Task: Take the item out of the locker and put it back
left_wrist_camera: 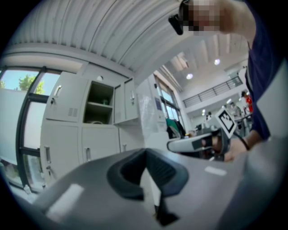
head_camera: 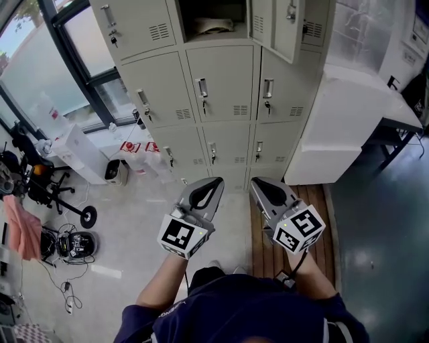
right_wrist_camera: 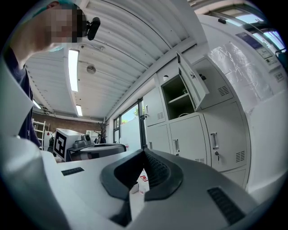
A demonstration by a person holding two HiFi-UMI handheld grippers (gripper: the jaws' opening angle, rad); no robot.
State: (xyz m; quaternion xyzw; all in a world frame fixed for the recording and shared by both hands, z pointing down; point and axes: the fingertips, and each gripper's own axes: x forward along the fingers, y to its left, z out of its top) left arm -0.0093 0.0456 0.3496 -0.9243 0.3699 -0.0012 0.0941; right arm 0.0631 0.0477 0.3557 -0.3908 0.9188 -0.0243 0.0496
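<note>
In the top row of the lockers (head_camera: 224, 70), one compartment (head_camera: 213, 8) stands open. The item (head_camera: 213, 27) is seen lying on its shelf, not yet taken out. Both tools are held level and low, well apart from it. The left tool (head_camera: 213, 184) is closed with nothing between its jaws, and the right tool (head_camera: 260, 184) is closed and empty as well.

The step in hand is judged to be the approach. To do it well, the tools should be raised to the height of the open compartment. One of them should be opened before the shelf is reached, not inside the narrow opening. The open door (head_camera: 288, 27), hanging at the right, should be passed without being knocked. A grip on the nearest edge of the item is advised.

The item looks pale, thin and curved, perhaps soft; what it is made of cannot be told. The lockers are of pale grey painted metal, with slotted vents and bright handles (head_camera: 202, 87). The pads (right_wrist_camera: 155, 168) of the tools are dark and ribbed.
</note>
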